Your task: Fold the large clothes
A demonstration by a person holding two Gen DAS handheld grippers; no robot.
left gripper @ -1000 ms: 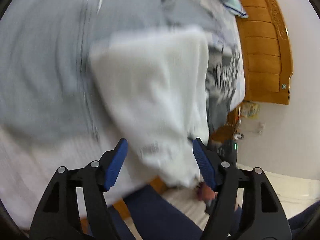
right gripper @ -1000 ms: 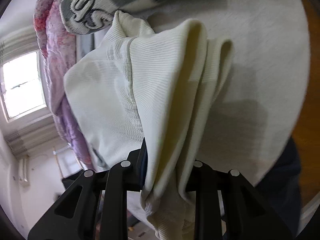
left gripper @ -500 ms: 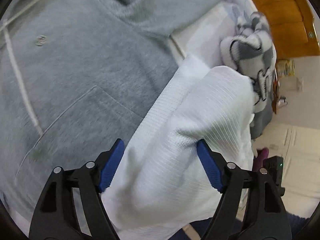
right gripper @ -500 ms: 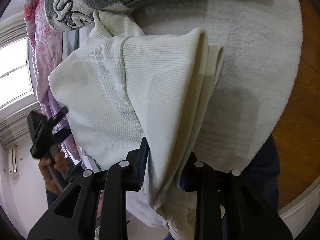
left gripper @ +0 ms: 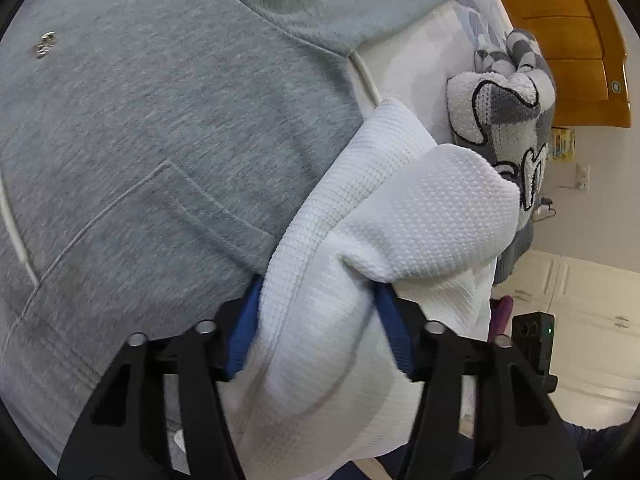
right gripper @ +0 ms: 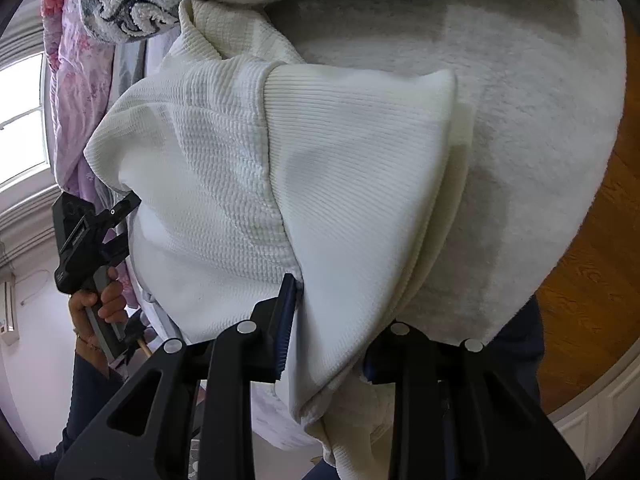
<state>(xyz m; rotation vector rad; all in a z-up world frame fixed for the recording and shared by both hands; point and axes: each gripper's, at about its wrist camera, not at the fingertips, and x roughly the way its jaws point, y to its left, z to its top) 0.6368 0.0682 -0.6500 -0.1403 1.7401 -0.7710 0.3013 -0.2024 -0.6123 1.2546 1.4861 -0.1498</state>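
**A:** What does the left wrist view show?

**B:** A white waffle-knit garment [left gripper: 400, 240], thick and soft, with a finer ribbed band along its edge. It is bunched into a rounded fold between the blue-padded fingers of the left gripper [left gripper: 320, 328]. Those fingers have just been closing, and both pads now press into the cloth. The garment lies over a grey fleece hoodie [left gripper: 160, 120] with a stitched front pocket, a white drawcord and a metal eyelet. Beside the fold sits a fluffy grey-and-white checked knit [left gripper: 508, 120] with black outlined lettering. A varnished wooden headboard [left gripper: 568, 40] stands behind it.

**A:** And the right wrist view?

**B:** The same white garment [right gripper: 240, 160], here creamier. A waffle panel meets a smooth ribbed panel at a seam, and the ribbed part folds into a pointed flap. The right gripper [right gripper: 328, 320] pinches a gathered pleat of it in a narrow grip. It hangs over a pale fuzzy blanket [right gripper: 520, 120] on the bed. The person's left hand [right gripper: 100, 304] grips the handle of the other gripper at the garment's far edge. Pink floral bedding [right gripper: 76, 80] lies behind, and wood flooring [right gripper: 592, 260] shows to the right.
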